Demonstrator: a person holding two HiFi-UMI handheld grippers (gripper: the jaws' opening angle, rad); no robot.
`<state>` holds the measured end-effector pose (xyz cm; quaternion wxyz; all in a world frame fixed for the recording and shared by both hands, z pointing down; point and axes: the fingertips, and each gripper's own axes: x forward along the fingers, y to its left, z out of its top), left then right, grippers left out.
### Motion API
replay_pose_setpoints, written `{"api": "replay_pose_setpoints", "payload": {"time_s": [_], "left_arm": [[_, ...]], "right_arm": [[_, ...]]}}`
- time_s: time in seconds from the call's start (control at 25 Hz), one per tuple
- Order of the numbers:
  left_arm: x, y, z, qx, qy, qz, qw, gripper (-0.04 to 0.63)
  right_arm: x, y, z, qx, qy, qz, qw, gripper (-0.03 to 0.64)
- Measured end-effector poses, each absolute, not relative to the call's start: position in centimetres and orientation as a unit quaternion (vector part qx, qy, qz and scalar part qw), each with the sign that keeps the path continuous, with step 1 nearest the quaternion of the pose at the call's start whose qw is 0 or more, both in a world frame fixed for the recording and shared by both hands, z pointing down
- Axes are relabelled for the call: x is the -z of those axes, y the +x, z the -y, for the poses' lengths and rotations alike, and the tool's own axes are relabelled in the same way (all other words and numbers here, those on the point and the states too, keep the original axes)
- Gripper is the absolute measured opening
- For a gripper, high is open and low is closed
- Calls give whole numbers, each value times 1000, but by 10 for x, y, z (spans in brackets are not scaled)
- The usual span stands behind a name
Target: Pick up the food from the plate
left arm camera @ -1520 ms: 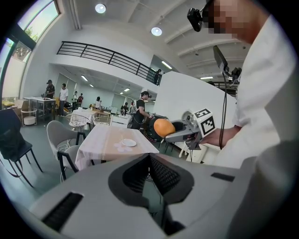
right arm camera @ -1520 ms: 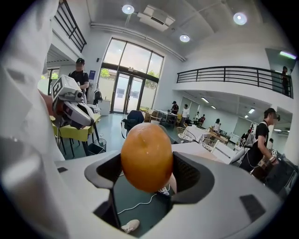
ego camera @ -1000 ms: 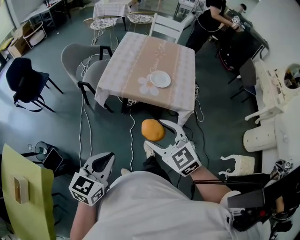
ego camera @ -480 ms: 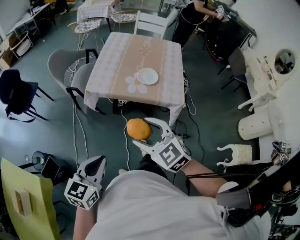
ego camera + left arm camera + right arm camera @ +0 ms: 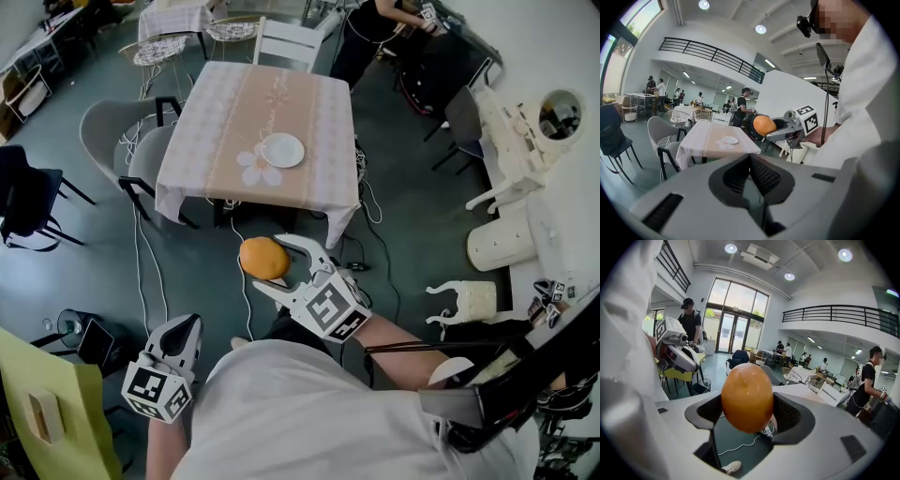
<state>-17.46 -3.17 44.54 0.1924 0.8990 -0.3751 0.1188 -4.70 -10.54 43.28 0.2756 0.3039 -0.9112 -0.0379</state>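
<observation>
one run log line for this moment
right claw: shut on orange, clear of table | left claw: shut, empty | plate: empty, on table

The smooth round orange food (image 5: pixel 747 397) sits pinched between the two jaws of the right gripper (image 5: pixel 274 262), near their tips, bulging above and below the pads (its skin faintly dimpled, with a glossy highlight on top). The small round white plate (image 5: pixel 282 150) lies flat, well ahead of that gripper's tips, on the cloth-covered table (image 5: pixel 281 103) beside a printed flower.
</observation>
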Motion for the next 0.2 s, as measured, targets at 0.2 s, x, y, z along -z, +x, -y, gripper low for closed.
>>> {"api": "replay_pose_setpoints", "payload": {"time_s": [0.2], "left_arm": [[-445,-168,47,-121,899,374,193,9]], "right_arm": [[-435,-41,122,34,303,912,275,345]]}}
